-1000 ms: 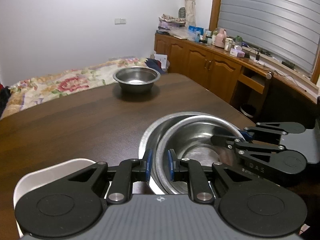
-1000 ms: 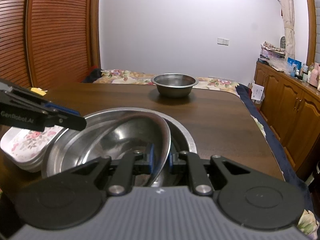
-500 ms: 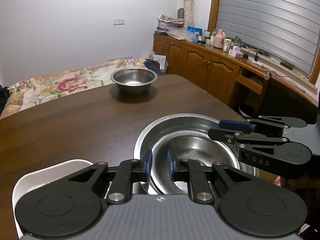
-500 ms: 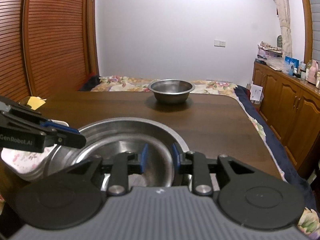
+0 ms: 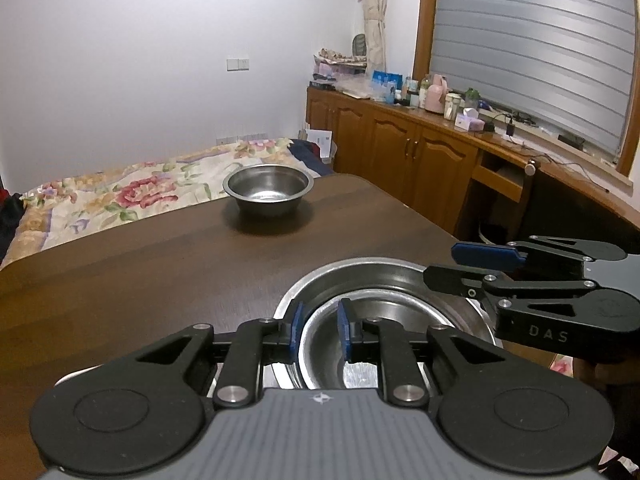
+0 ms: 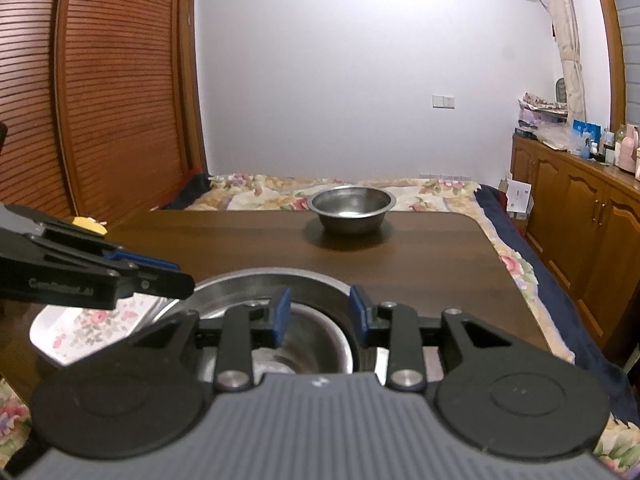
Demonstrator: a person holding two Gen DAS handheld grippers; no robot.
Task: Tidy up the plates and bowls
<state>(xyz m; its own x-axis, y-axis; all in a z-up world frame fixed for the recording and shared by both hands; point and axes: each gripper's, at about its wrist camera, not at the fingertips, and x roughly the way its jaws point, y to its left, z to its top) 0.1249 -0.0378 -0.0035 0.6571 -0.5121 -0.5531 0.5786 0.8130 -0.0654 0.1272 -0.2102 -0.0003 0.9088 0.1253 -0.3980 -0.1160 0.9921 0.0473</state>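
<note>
Right tongs opening over nested bowls, plate half-hidden

Nested steel bowls: near rims hidden behind the left tool at lower centre. Floral plate: part covered at lower left of the right wrist view. Labels on the bottles at upper right: too small to read.
</note>
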